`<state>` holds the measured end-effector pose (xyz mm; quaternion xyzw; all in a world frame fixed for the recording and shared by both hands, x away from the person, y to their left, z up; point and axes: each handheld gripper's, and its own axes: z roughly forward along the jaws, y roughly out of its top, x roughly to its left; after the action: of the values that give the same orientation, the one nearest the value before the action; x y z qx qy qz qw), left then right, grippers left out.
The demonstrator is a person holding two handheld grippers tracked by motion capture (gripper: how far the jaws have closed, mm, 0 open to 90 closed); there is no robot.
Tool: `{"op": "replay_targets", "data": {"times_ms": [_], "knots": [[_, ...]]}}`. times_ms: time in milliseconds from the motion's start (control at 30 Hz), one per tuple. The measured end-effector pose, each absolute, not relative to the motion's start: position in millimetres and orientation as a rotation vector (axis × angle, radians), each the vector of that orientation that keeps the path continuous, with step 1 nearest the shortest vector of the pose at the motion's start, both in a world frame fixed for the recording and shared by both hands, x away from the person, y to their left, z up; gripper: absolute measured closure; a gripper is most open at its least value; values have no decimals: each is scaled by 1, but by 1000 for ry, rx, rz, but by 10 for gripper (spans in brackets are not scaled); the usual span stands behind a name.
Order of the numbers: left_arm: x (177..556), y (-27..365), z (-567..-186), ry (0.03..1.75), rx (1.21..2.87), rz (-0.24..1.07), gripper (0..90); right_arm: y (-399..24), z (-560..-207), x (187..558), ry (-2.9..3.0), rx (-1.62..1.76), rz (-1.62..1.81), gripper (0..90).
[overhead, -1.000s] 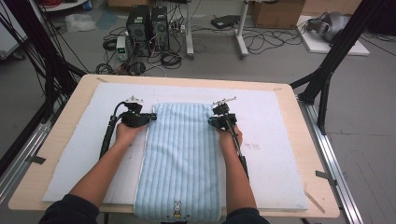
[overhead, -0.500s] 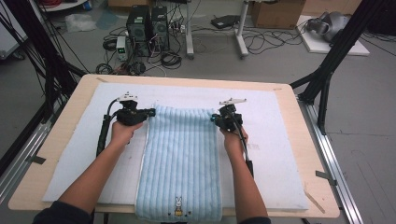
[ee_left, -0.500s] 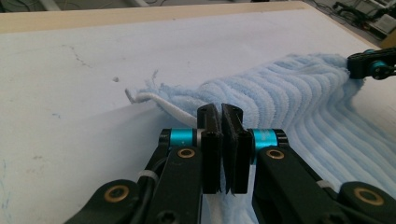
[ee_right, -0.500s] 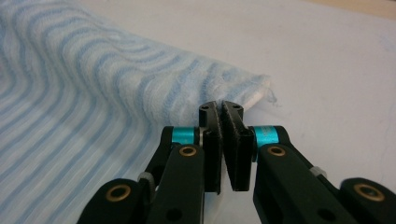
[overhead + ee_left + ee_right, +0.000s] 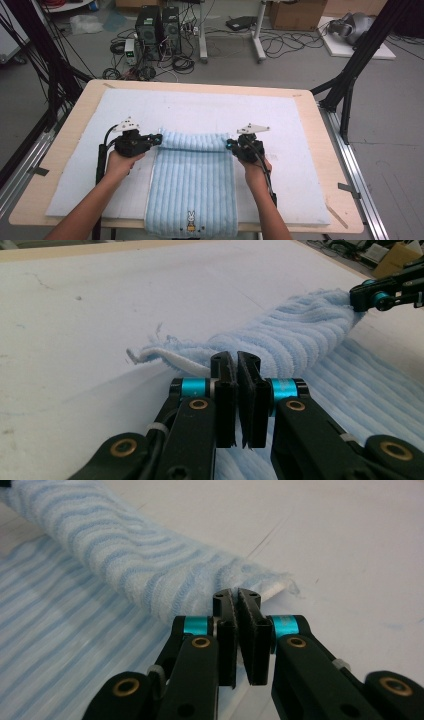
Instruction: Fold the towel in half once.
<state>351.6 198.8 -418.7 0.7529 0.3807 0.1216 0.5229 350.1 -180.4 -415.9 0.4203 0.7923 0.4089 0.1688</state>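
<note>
A light blue striped towel with a small bunny patch lies lengthwise on the white mat, and its near end hangs over the table's front edge. Its far edge is lifted and curls back over the rest. My left gripper is shut on the far left corner, where the towel bunches behind the left gripper. My right gripper is shut on the far right corner. In the right gripper view the towel rolls away to the left of the right gripper.
The mat covers a wooden table. Black frame posts stand at both sides. Computer towers and cables sit on the floor beyond the far edge. The other gripper shows at the top right of the left gripper view.
Both grippers have come toward the person with the towel's far edge, which now lies folded back over the rest. The visible towel looks shorter.
</note>
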Motion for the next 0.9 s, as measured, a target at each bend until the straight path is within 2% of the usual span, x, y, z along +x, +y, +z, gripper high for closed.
{"op": "replay_targets", "data": {"times_ms": [300, 333, 400, 467, 533, 633, 733, 900], "knots": [[323, 202, -438, 925, 1838, 243, 823, -186, -432, 317, 2277, 1205, 1213, 860], [322, 203, -440, 945, 1835, 244, 775, -186, -432, 316, 2278, 1202, 1209, 854], [325, 207, -442, 1003, 1811, 221, 591, -188, -432, 314, 2256, 1217, 1220, 801], [329, 212, -443, 1040, 1797, 253, 490, -190, -430, 315, 2223, 1243, 1250, 695], [333, 217, -443, 1068, 1788, 270, 454, -193, -428, 317, 2191, 1270, 1288, 623], [342, 222, -440, 1084, 1767, 252, 435, -198, -423, 322, 2142, 1300, 1302, 566], [355, 222, -434, 1096, 1715, 225, 458, -202, -419, 336, 2117, 1352, 1281, 505], [382, 215, -433, 1150, 1727, 197, 454, -192, -417, 366, 2183, 1385, 1158, 520]]}}
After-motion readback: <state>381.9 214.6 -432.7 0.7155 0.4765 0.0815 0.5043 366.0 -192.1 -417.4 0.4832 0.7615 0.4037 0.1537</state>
